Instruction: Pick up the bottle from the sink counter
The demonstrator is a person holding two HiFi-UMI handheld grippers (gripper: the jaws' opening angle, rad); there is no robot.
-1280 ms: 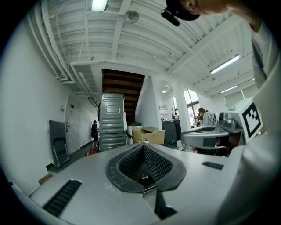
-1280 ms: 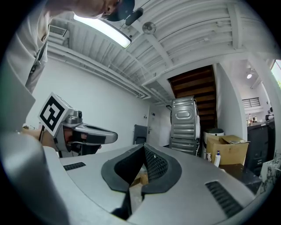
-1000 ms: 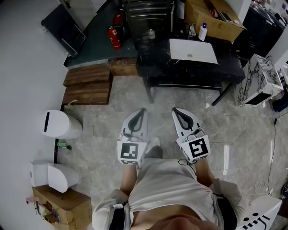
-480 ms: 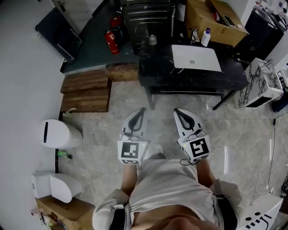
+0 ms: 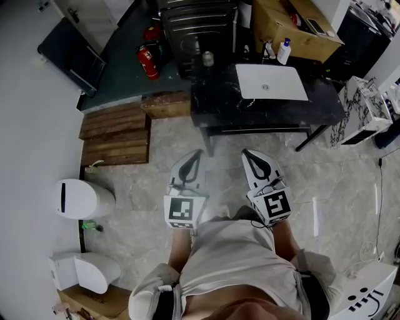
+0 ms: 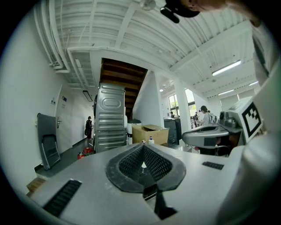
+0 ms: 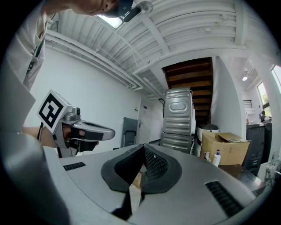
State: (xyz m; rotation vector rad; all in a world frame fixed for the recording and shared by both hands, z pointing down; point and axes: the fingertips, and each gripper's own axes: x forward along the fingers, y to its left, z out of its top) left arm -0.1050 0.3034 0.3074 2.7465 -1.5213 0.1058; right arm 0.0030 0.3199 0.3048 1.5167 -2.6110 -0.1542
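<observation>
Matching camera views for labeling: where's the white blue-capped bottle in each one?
Head view: bottle at top right, beside the cardboard box.
Left gripper view: bottle near centre, just above the jaw tips, in front of the box.
Right gripper view: bottle right of centre, against the box.
Shared landmark: the cardboard box.

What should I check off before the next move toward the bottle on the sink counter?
1. Bottle upright on the counter, behind the sink: ok.
2. Left gripper empty: ok.
3. Right gripper empty: ok.
4. Jaws apart for a grasp: not ok, both pairs are together.
5. Bottle within reach: not ok, both grippers hang over the floor, short of the counter.
6. Room around the bottle: cannot tell, too small.
</observation>
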